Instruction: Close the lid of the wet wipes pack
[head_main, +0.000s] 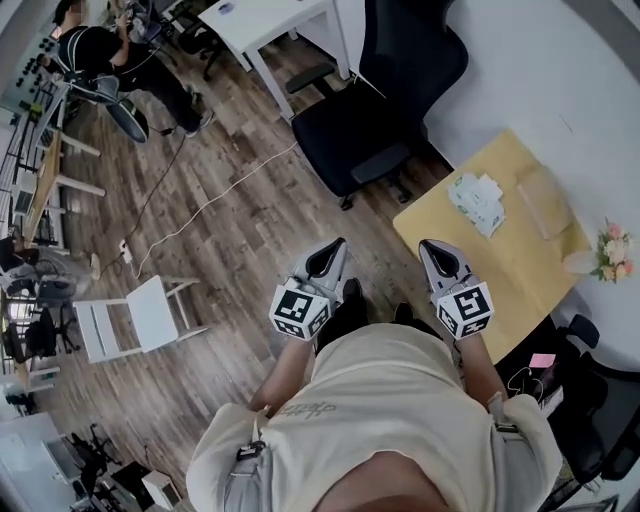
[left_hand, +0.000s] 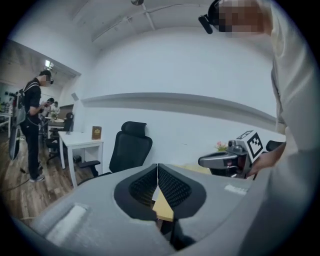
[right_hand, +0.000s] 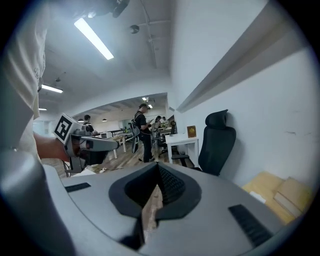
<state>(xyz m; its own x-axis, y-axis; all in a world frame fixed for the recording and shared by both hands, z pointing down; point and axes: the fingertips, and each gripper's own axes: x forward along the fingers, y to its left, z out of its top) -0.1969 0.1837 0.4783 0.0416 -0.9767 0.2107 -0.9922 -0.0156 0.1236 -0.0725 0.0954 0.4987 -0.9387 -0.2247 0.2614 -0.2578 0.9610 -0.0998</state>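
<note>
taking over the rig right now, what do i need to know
Left gripper: jaws together, empty, held near the body, short of the table.
Right gripper: same.
White and green wet wipes pack: lies on the light wooden table, ahead of the right gripper, untouched.
Done: nothing.
Left: reach the pack and press its lid shut. The lid's state is too small to read here.
</note>
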